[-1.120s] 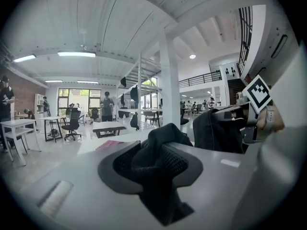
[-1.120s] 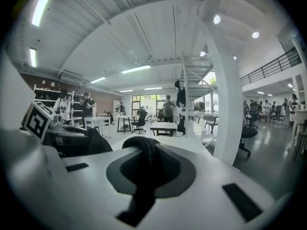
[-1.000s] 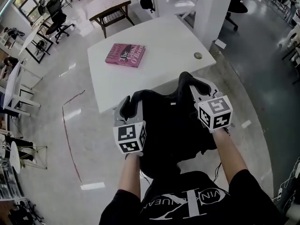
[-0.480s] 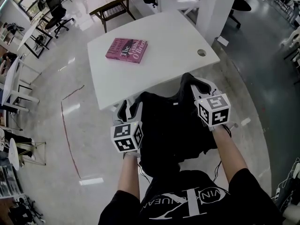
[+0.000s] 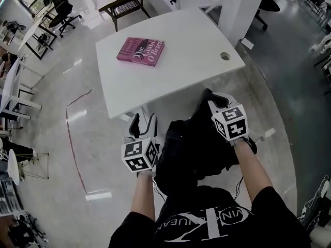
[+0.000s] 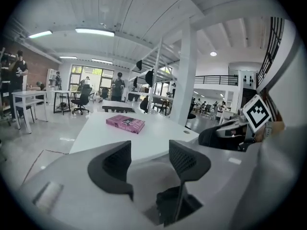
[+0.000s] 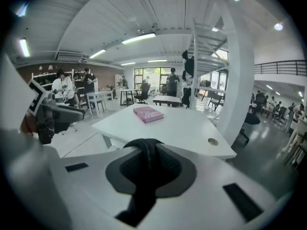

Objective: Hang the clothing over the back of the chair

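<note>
Left gripper (image 6: 151,159), jaws now spread and empty, has released the black fabric clothing (image 5: 199,143). Right gripper (image 7: 144,152) stays pinched on a fold. The clothing sags beside the white rectangular desk's (image 5: 176,61) near edge. Chair hidden, so draping is probably near complete.

The floor (image 5: 46,138) is glossy pale grey and marked with a thin red line (image 5: 72,141). A white desk (image 5: 176,71) with a round cable hole (image 5: 225,56) carries a pink book (image 5: 140,51). A white column (image 5: 239,4) stands beside the desk. Beyond it are a dark wooden table (image 5: 121,4) and a black office chair (image 5: 64,9). Lighting comes from ceiling strip lights (image 6: 95,31) and far-wall windows (image 6: 88,73).
</note>
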